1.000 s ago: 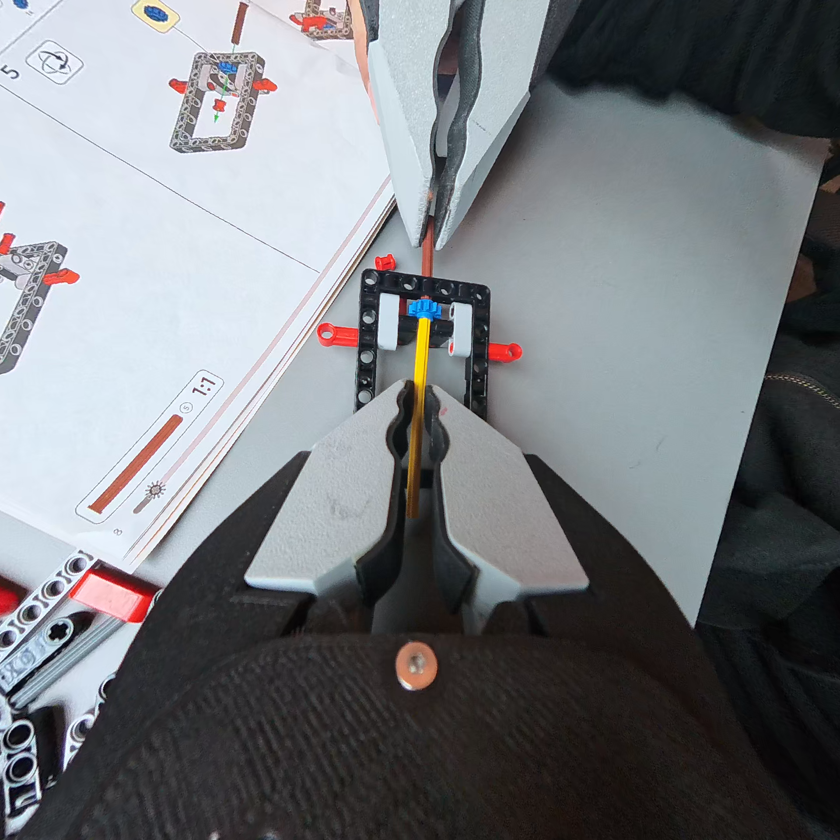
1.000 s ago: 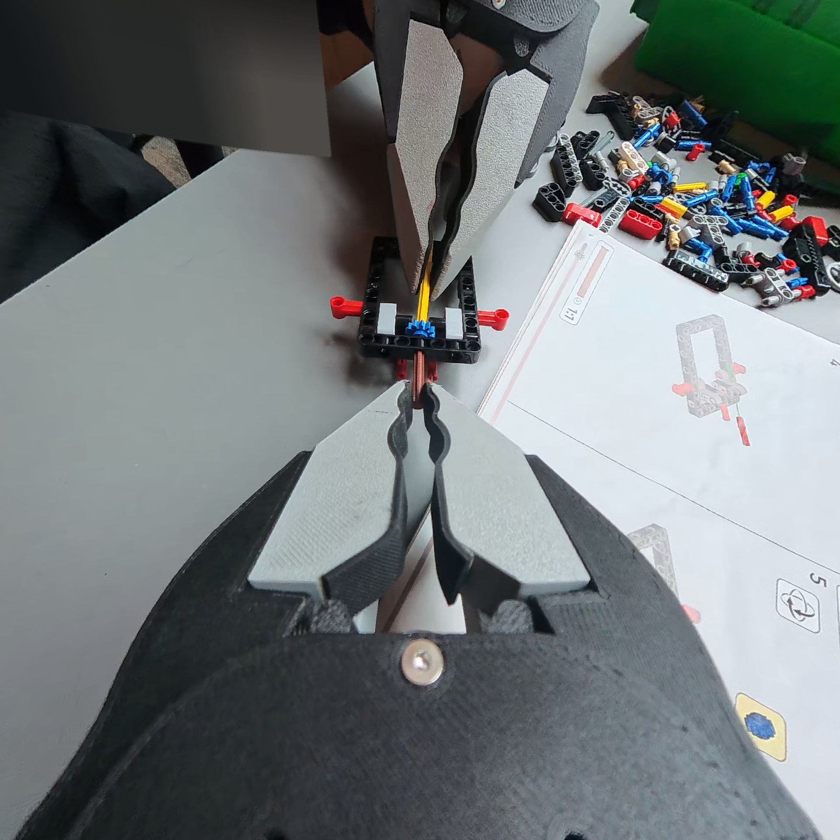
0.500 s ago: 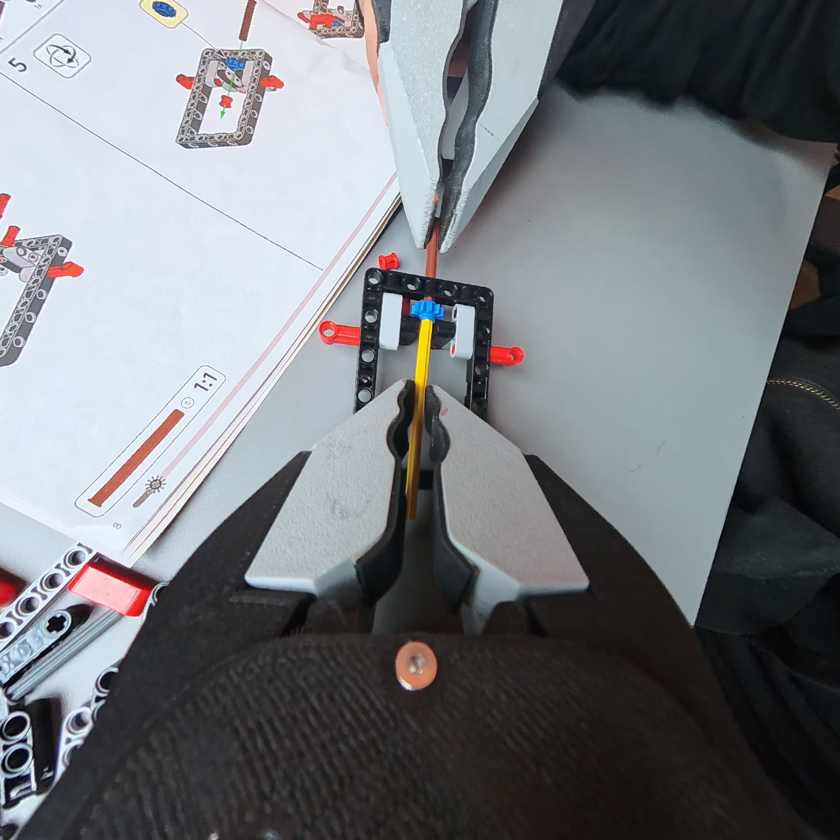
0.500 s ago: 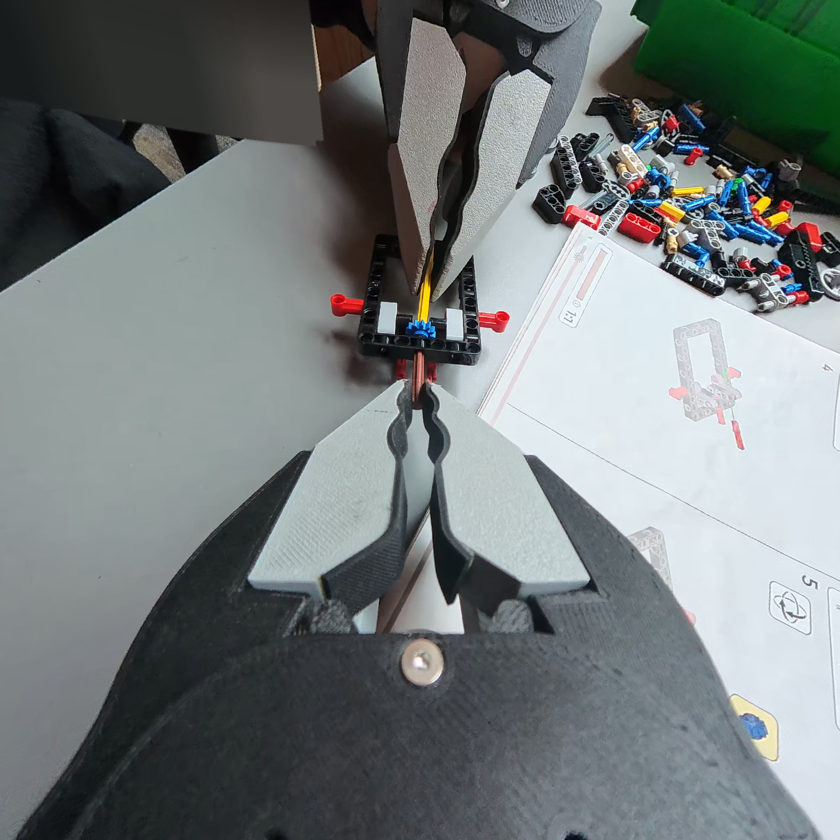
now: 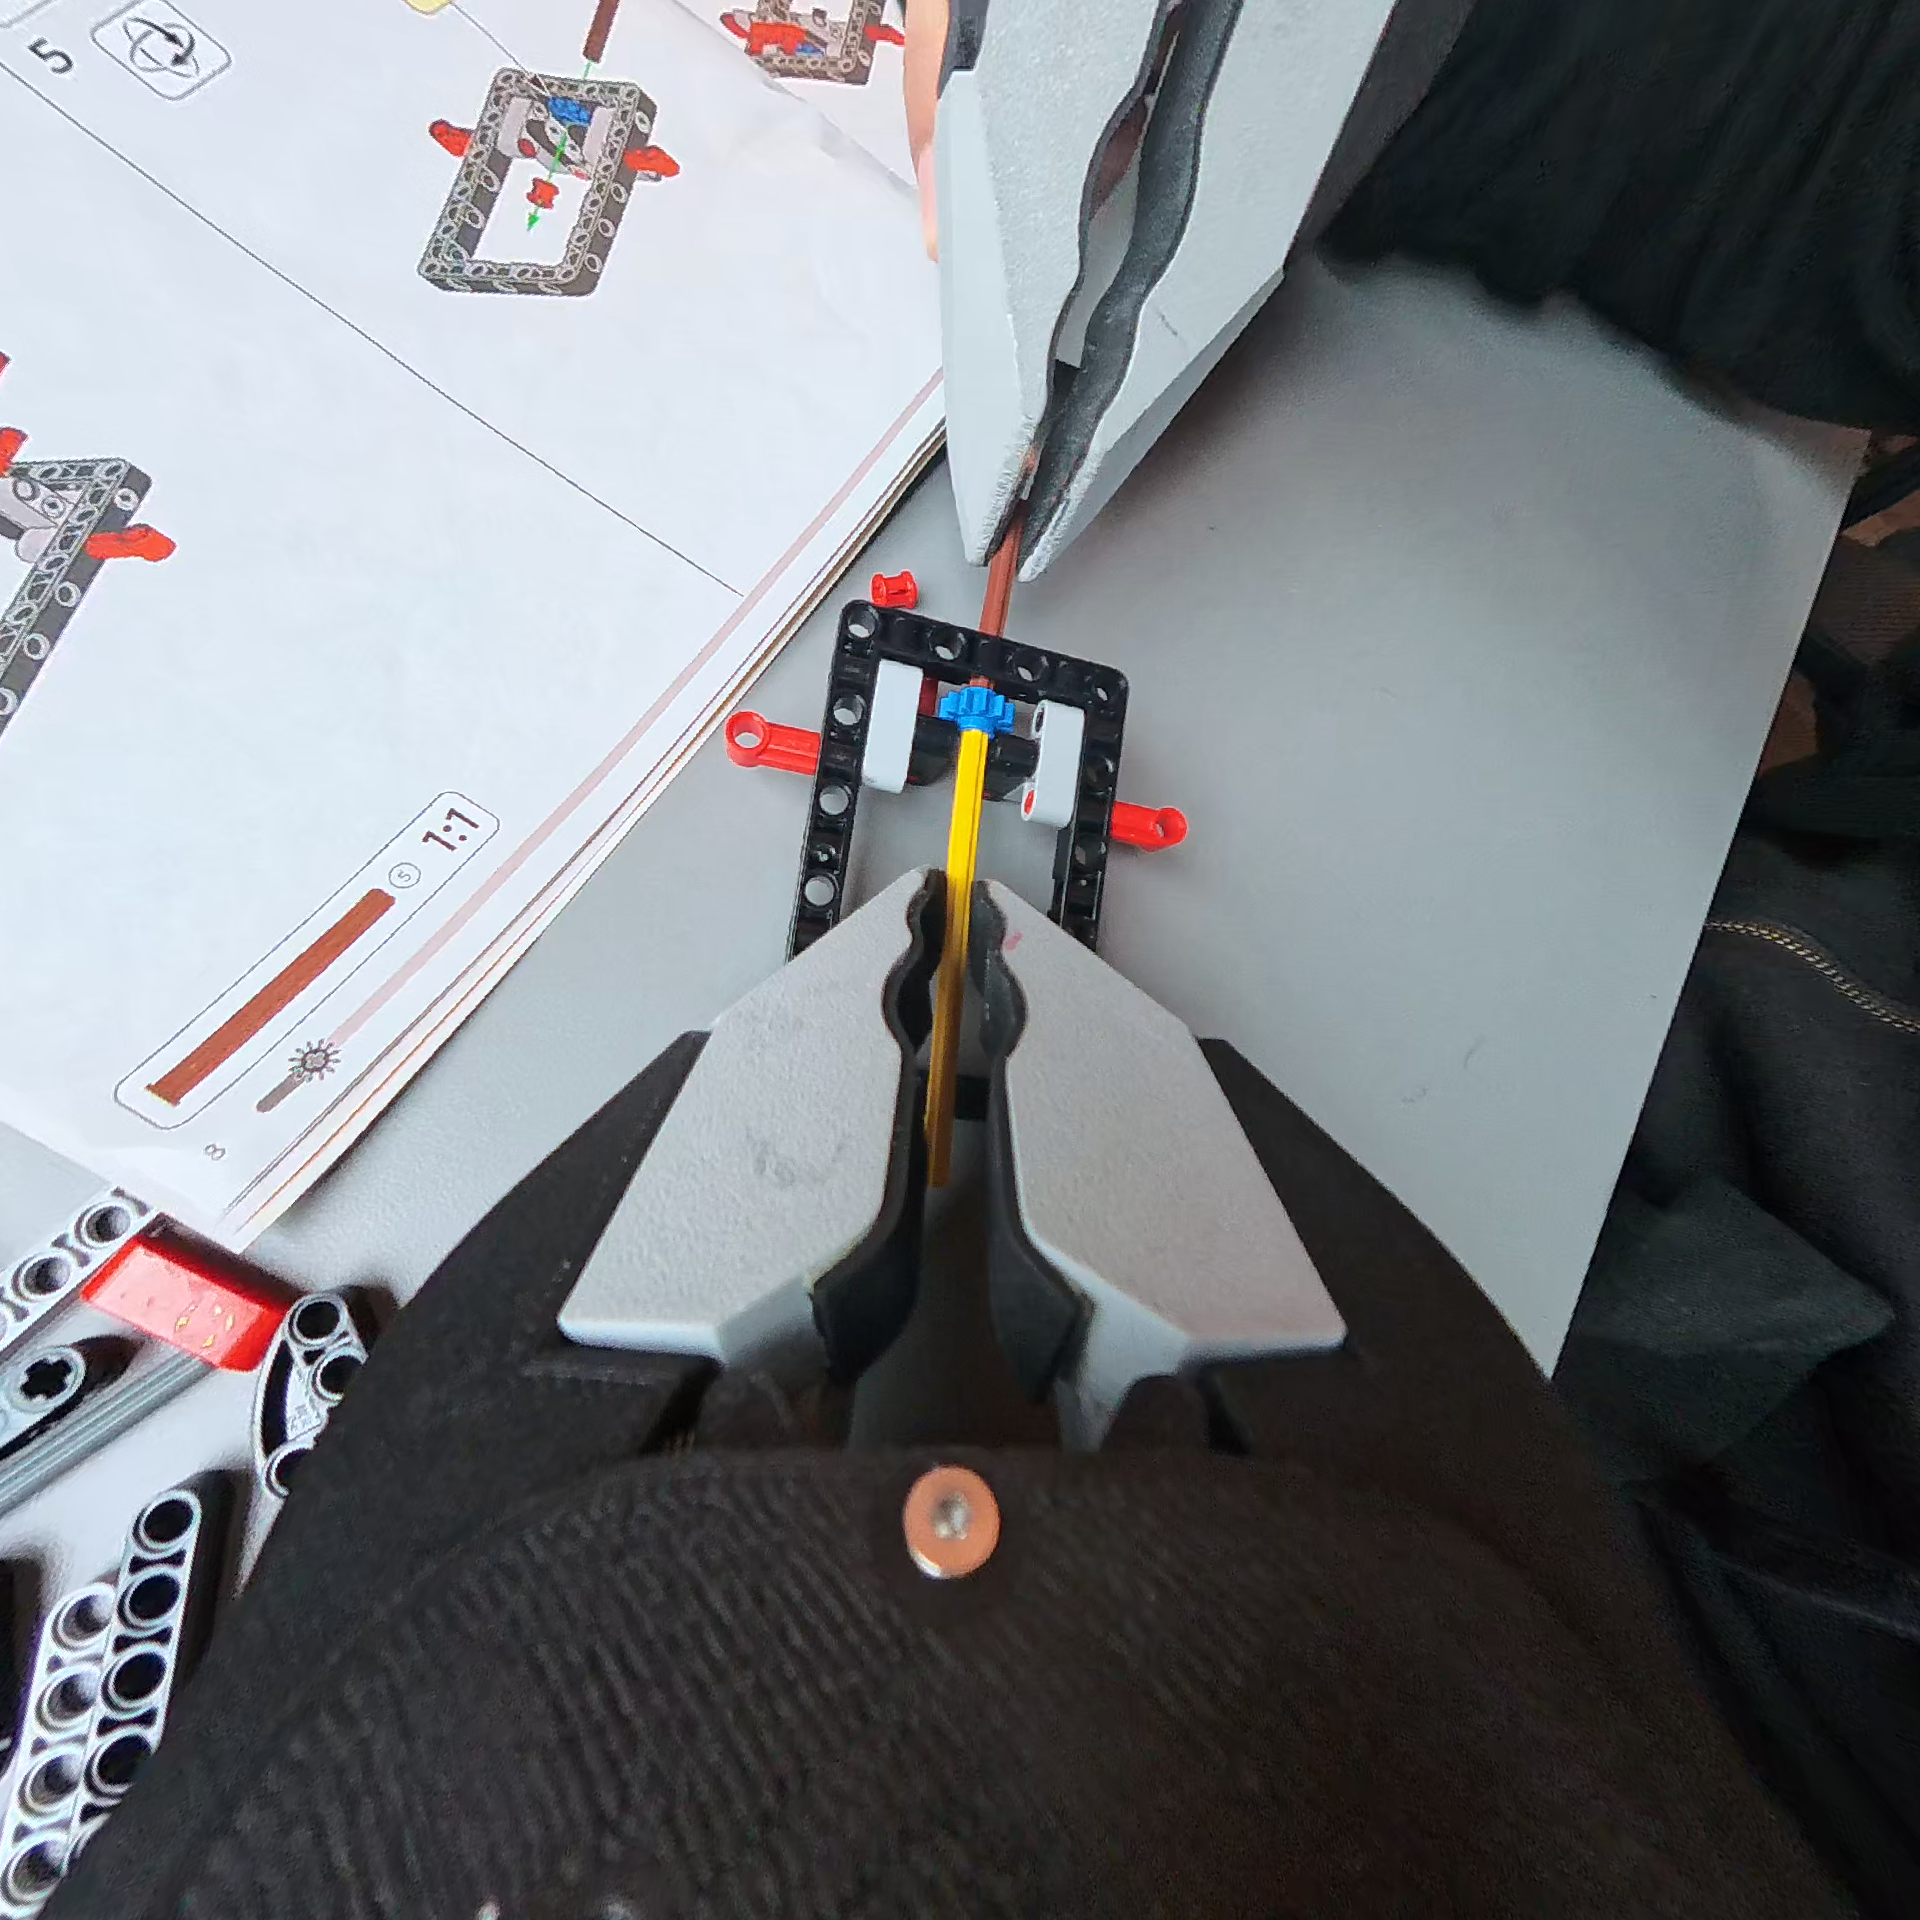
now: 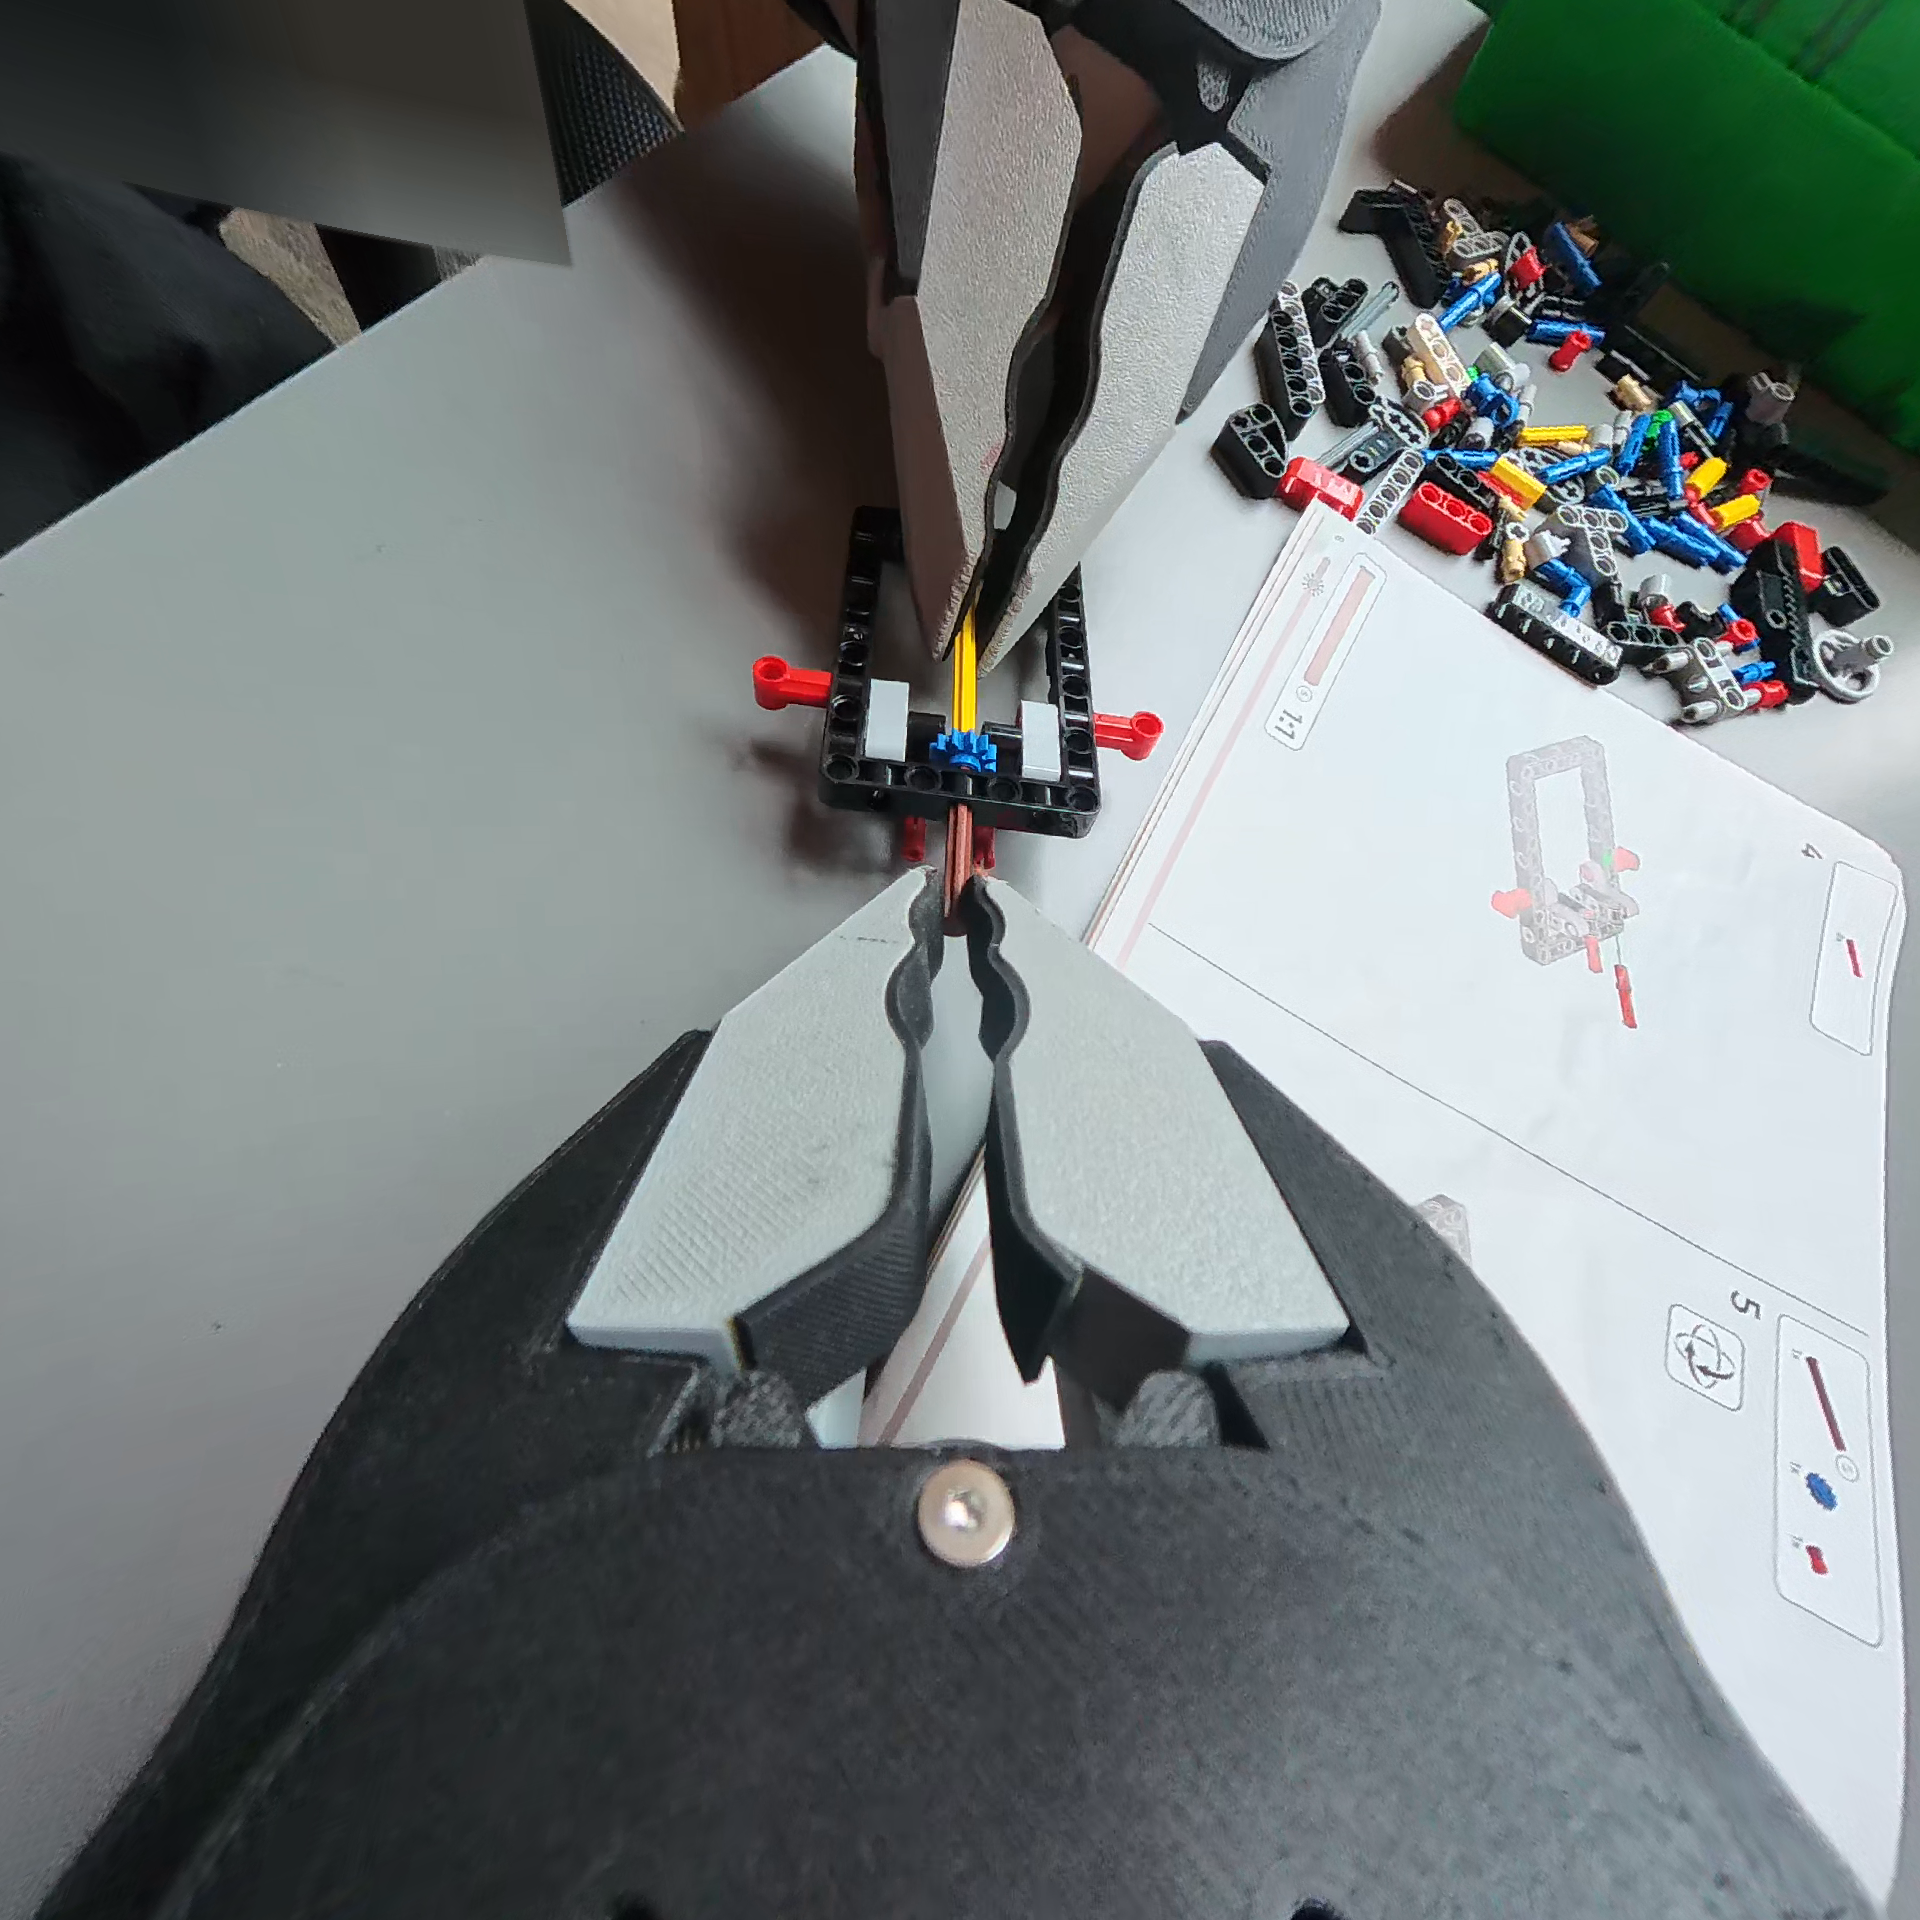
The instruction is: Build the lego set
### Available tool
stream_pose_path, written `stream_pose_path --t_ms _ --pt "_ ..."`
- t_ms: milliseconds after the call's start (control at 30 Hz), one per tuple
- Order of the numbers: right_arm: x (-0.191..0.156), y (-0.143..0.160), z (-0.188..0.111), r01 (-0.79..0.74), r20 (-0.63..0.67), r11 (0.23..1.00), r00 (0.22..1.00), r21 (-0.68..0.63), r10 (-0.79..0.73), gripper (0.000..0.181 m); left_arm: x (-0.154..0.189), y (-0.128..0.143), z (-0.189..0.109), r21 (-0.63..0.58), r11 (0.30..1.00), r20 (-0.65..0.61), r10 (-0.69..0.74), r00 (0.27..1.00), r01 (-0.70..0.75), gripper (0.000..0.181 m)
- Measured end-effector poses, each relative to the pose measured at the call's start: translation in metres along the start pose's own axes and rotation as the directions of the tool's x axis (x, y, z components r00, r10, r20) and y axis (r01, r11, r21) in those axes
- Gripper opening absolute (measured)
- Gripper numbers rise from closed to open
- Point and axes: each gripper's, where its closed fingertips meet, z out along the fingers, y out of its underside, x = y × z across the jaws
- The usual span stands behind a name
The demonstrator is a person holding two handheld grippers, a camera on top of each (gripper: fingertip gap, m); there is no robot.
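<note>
A black rectangular frame [image 5: 982,655] lies flat on the grey table, with two light grey connectors, red pins on both sides and a small blue gear [image 5: 975,709] inside its far end. My left gripper [image 5: 956,894] is shut on a yellow axle [image 5: 966,800] whose tip meets the blue gear. My right gripper [image 6: 951,896] is shut on a brown axle [image 6: 961,852] that enters the frame [image 6: 862,769] from the opposite side, in line with the gear [image 6: 961,748]. The two grippers face each other across the frame. A loose red pin [image 5: 894,589] lies by the frame's corner.
An open instruction booklet [image 5: 364,520] lies beside the frame, also in the right wrist view [image 6: 1455,935]. A heap of loose bricks [image 6: 1558,488] sits beyond it, with a green container [image 6: 1714,156] behind. Grey beams and a red piece [image 5: 177,1299] lie near my left gripper. The table edge [image 5: 1704,935] runs close on the right. My right fingertips sit around 6 cm from my left ones.
The brown axle has gone slightly further into the frame as the right gripper edged towards it. The left gripper and yellow axle have stayed in place.
</note>
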Motion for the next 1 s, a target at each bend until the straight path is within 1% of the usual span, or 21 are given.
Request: stream_pose_path --t_ms 200,267,333,467,533,633,733,767,800,867,933,1000 --pt "0.000 -0.001 0.000 -0.014 0.011 1.000 1.000 0.027 0.014 0.002 0.000 0.000 0.000 0.003 1.000 0.005 0.004 1.000 -0.004 0.002" --pt "-0.002 -0.004 0.000 -0.037 0.026 0.998 0.999 0.045 0.036 0.021 -0.001 0.000 0.000 0.006 1.000 0.014 0.005 1.000 -0.005 0.003" --pt "-0.002 -0.007 0.000 -0.054 0.034 0.997 0.998 0.054 0.052 0.027 -0.002 -0.001 0.000 0.008 1.000 0.018 0.002 1.000 -0.002 0.002" --pt "0.009 -0.012 -0.006 -0.064 -0.027 0.994 0.997 0.084 0.067 0.024 -0.002 -0.001 0.000 0.008 1.000 0.020 0.007 1.000 -0.007 0.003" --pt "0.015 -0.019 -0.007 -0.074 -0.056 0.992 0.995 0.101 0.080 0.018 -0.002 -0.001 0.000 0.009 1.000 0.025 0.008 1.000 -0.008 0.003" --pt "0.011 -0.028 0.004 -0.053 -0.056 0.997 0.997 0.064 0.056 0.017 -0.002 -0.001 -0.001 0.010 1.000 0.032 0.013 0.999 -0.013 0.003" --pt "0.008 -0.027 0.018 -0.003 -0.056 0.999 0.998 -0.033 0.001 0.018 -0.002 -0.001 0.000 0.009 1.000 0.038 0.020 0.999 -0.021 0.003" --pt "0.007 -0.026 0.021 0.015 -0.058 0.998 0.998 -0.059 -0.018 0.015 -0.002 -0.001 0.000 0.009 1.000 0.040 0.024 0.999 -0.024 0.003" --pt "0.007 -0.026 0.023 0.029 -0.056 0.996 0.998 -0.080 -0.033 0.010 -0.002 -0.001 0.000 0.009 1.000 0.042 0.027 0.999 -0.028 0.003" --pt "0.007 -0.025 0.023 0.039 -0.039 0.994 0.998 -0.101 -0.043 0.008 -0.002 -0.001 0.000 0.008 0.999 0.043 0.030 0.999 -0.031 0.003" --pt "0.005 -0.024 0.023 0.034 -0.003 0.992 0.999 -0.124 -0.035 0.009 -0.002 -0.001 0.000 0.009 1.000 0.046 0.028 0.999 -0.029 0.002" --pt "0.006 -0.020 0.025 0.043 0.004 0.985 0.999 -0.166 -0.043 0.012 -0.002 -0.001 -0.001 0.012 0.999 0.048 0.030 0.998 -0.031 0.002"
